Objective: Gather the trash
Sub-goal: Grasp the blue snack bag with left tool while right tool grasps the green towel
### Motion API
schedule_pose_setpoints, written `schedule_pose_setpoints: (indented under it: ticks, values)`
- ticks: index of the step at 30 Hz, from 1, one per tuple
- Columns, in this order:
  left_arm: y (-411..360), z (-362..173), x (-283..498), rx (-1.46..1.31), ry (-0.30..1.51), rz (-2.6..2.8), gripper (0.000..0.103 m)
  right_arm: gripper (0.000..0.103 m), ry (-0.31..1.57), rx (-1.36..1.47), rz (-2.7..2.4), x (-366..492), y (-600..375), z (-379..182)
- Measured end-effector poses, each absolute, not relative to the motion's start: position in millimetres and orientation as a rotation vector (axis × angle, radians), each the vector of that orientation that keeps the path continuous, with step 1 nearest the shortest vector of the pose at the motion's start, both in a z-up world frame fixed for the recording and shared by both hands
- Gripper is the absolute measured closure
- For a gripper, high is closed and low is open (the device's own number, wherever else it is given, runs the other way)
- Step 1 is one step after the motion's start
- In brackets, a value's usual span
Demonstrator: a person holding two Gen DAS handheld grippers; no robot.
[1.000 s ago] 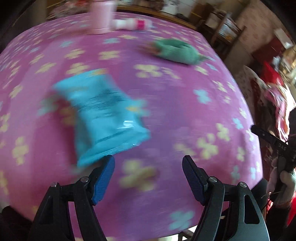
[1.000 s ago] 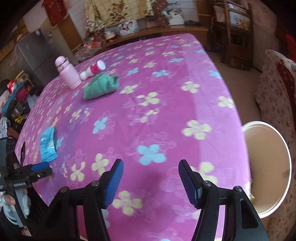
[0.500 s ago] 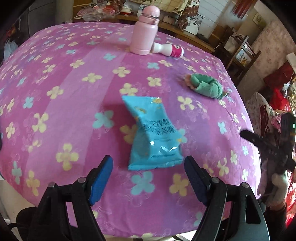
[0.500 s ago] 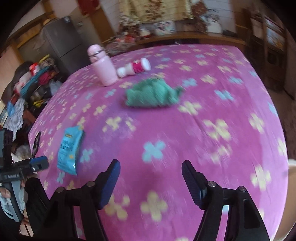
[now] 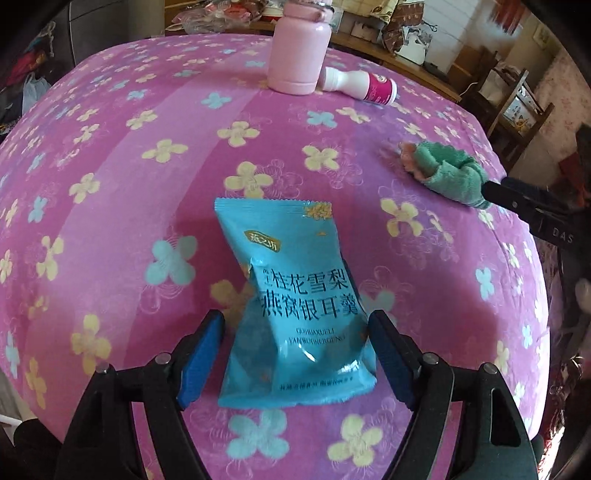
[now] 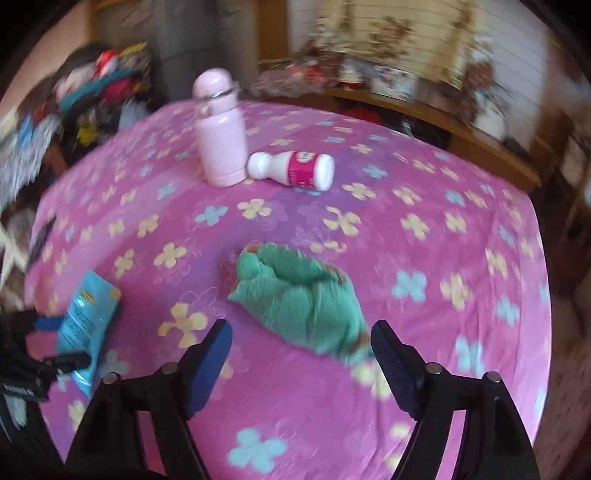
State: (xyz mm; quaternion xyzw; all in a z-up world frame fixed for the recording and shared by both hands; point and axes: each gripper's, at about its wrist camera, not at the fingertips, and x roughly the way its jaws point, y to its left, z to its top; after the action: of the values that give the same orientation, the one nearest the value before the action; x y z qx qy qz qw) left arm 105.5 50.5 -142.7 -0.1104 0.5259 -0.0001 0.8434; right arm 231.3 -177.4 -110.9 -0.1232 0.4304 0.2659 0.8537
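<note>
Beyond the fingers, the table (image 5: 110,155) spreads wide under a pink cloth printed with yellow and blue flowers, lit by soft daylight. Past its far edge a long wooden shelf (image 6: 461,122) runs along the wall, crowded with boxes and small clutter, with a floral curtain (image 6: 388,26) hanging above it. Off to the left of the fingers sits a heap of bright clothes (image 6: 99,85), and to the right stands a wooden rack (image 5: 517,110) against patterned wallpaper.
</note>
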Motion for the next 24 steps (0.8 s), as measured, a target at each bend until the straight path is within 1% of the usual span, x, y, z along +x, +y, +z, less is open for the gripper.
schedule_pose_setpoints:
  ticks: [2,5,7,9,10,11,12,15,24]
  values:
    - [48.3,-142.7,109.1,-0.217,1.106,0.005,0.023,0.022,0.912,-0.334,0.571,244.8,-168.0,-118.0]
    - [44.8,-143.4,113.6,-0.199,1.103,-0.003,0.023,0.022,0.957,-0.373,0.581,263.2,-159.4,-134.3]
    - [43.1,-143.8,114.8,-0.188,1.097,-0.005,0.023,0.022,1.01,-0.321,0.605,271.5,-158.5,-144.4]
    - [41.9,-144.4,116.2,-0.184,1.089,-0.012,0.023,0.024,1.019,-0.266,0.595,271.5,-162.3,-149.5]
    - [41.3,-143.9,115.6,-0.185,1.08,-0.02,0.027,0.027,1.008,-0.236,0.587,268.0,-165.2,-150.1]
    - [40.6,-143.4,115.4,-0.179,1.073,-0.021,0.041,0.034,0.991,-0.219,0.573,261.9,-168.7,-150.3]
    - [39.6,-143.1,116.1,-0.169,1.071,-0.019,0.049,0.037,0.982,-0.201,0.559,256.8,-173.1,-149.3]
    - [37.3,-141.7,113.1,-0.202,1.08,-0.072,0.051,0.04,1.001,-0.098,0.552,238.7,-191.2,-145.2]
    - [-0.8,-119.7,96.2,-0.169,1.028,-0.145,0.052,0.04,0.983,0.143,0.455,149.9,-251.0,-126.7]
